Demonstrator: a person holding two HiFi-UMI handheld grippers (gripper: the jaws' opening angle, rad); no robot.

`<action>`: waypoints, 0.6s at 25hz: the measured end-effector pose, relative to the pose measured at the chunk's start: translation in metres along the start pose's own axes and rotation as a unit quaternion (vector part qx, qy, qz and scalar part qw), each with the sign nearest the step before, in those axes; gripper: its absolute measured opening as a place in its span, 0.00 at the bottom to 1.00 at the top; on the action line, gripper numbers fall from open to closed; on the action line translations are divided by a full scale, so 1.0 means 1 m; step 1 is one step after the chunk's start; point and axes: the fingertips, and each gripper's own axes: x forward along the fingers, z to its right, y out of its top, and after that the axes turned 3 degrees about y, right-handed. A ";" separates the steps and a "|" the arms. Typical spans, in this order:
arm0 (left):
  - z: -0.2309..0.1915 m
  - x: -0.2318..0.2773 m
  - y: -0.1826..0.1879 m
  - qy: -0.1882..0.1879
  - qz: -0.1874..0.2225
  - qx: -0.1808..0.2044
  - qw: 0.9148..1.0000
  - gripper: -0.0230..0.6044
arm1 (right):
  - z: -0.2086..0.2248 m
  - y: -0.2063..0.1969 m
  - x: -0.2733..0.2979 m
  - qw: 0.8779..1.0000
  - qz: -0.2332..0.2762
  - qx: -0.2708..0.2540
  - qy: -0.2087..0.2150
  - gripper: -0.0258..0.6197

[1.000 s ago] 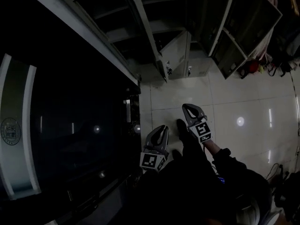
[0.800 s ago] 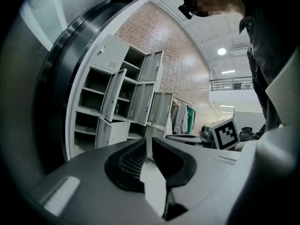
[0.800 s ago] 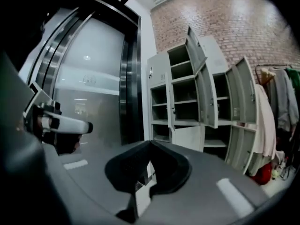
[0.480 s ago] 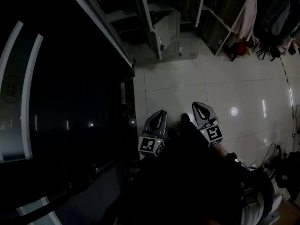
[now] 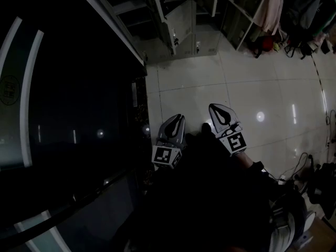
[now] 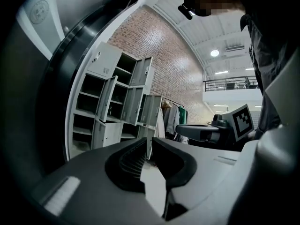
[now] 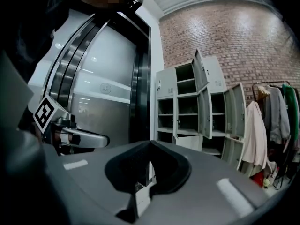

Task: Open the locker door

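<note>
A grey bank of lockers (image 5: 176, 22) stands far ahead across the tiled floor, and also shows as lockers (image 6: 117, 102) and lockers (image 7: 197, 107) in the gripper views. Several upper doors hang open; two small lower doors (image 5: 203, 40) look closed. My left gripper (image 5: 178, 121) and right gripper (image 5: 214, 109) are held low, side by side, well short of the lockers. Both are shut with nothing between the jaws, the left gripper (image 6: 149, 142) and the right gripper (image 7: 150, 144) each showing their tips met.
A dark glass wall with a metal frame (image 5: 63, 114) runs along my left. A clothes rack with hanging garments (image 7: 269, 125) stands right of the lockers. Bags and cables (image 5: 294, 46) lie on the floor at the far right. Glossy floor tiles (image 5: 252, 88) stretch ahead.
The head view has swung, so the lockers sit higher and further left in the frame. Both grippers stay shut, low in front of the person, barely shifted.
</note>
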 end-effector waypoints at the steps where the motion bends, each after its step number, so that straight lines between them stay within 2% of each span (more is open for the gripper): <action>1: -0.001 -0.001 0.001 0.003 0.003 -0.001 1.000 0.11 | -0.002 0.002 0.000 1.000 0.002 -0.005 0.003 0.04; 5: -0.003 -0.005 0.006 0.011 0.015 -0.003 1.000 0.11 | -0.008 0.008 0.003 1.000 0.011 -0.015 0.013 0.04; 15: -0.008 -0.010 0.005 0.027 0.016 -0.012 0.999 0.11 | -0.011 0.016 0.012 0.999 0.022 -0.018 0.029 0.04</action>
